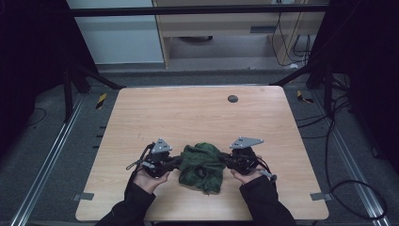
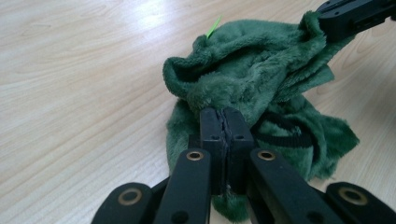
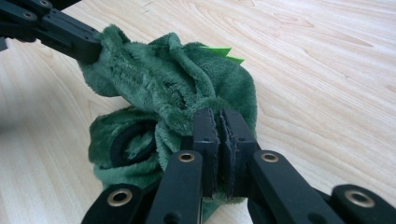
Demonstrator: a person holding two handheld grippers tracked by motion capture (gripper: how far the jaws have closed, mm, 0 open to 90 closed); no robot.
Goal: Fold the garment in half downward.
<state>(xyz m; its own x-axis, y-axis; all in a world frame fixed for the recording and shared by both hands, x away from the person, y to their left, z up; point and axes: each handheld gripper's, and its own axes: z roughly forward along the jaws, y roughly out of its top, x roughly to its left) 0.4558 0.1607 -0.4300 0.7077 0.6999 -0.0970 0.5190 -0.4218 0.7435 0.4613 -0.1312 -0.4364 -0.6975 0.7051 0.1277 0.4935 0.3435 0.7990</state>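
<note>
A crumpled dark green plush cloth with a black band lies near the front edge of the wooden table. My left gripper is shut on the cloth's left side, its jaws pinching the green fleece. My right gripper is shut on the opposite side of the cloth. The left gripper view shows my right gripper's jaw tip biting the far edge of the cloth; likewise the left gripper appears at the top left of the right gripper view. A bright green tag sticks out of the cloth.
A small dark round disc sits near the table's far edge. Black frame legs and cables surround the table on the grey floor. A person's dark sleeves come in from the bottom.
</note>
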